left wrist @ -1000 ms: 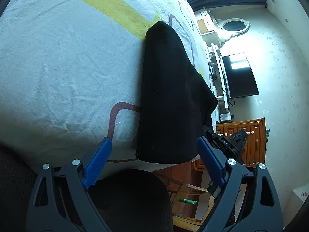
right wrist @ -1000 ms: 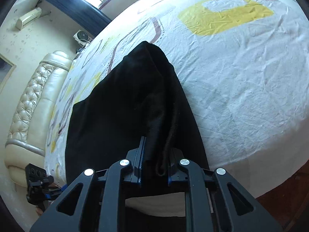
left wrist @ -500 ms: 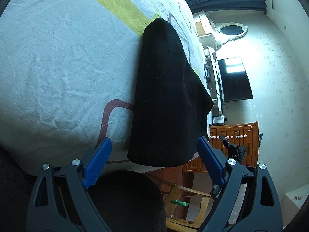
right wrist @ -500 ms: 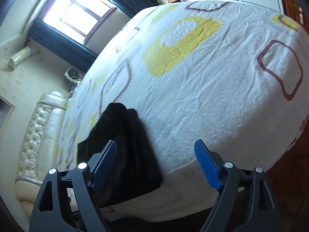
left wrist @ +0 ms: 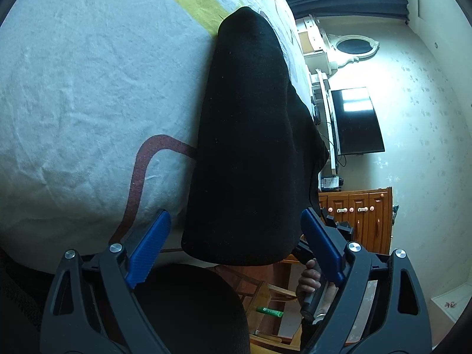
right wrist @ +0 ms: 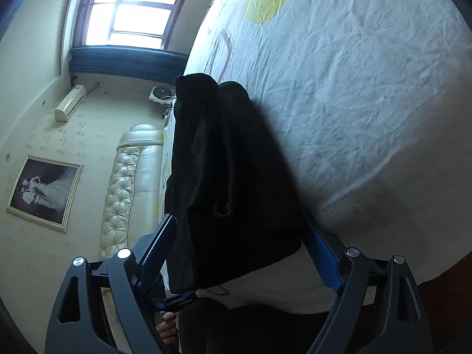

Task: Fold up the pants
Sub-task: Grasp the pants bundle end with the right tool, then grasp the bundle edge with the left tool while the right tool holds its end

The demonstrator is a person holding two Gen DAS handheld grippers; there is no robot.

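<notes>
Bedsheet [left wrist: 73, 94] – folded pants [left wrist: 247, 147] overhanging edge

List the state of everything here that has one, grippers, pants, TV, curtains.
Left gripper: open, pants' near end between its pads, unpinched.
Right gripper: jaws have just been opening; open, pants between its pads.
Pants: folded into a long strip, flat on the bed.
TV: off.
Curtains: raised clear of the window.
</notes>
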